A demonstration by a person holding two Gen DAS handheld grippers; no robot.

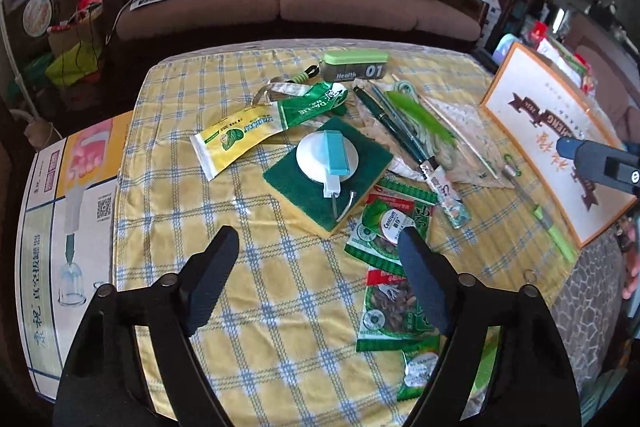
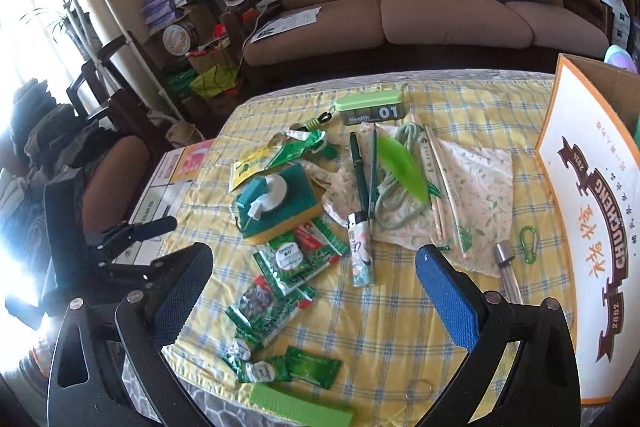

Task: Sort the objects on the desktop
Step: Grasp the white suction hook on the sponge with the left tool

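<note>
**Two claws released over a cluttered yellow check cloth**

Both claws hang above the table with nothing between their fingers. The left gripper (image 1: 316, 259) has its jaws parted over bare cloth (image 1: 260, 307); just ahead of its fingertips lies a green scouring sponge (image 1: 360, 151) with a white suction hook (image 1: 326, 157) resting on top. Green snack packets (image 1: 384, 227) lie under and beside its right finger. The right gripper (image 2: 314, 275) also stands wide apart; between and just ahead of its fingers lie the same packets (image 2: 296, 263) and a patterned lighter (image 2: 362, 255). Farther ahead sit a dark pen (image 2: 358, 171) and a green case (image 2: 370, 109). To its right stands a cardboard box (image 2: 592, 211).
</note>
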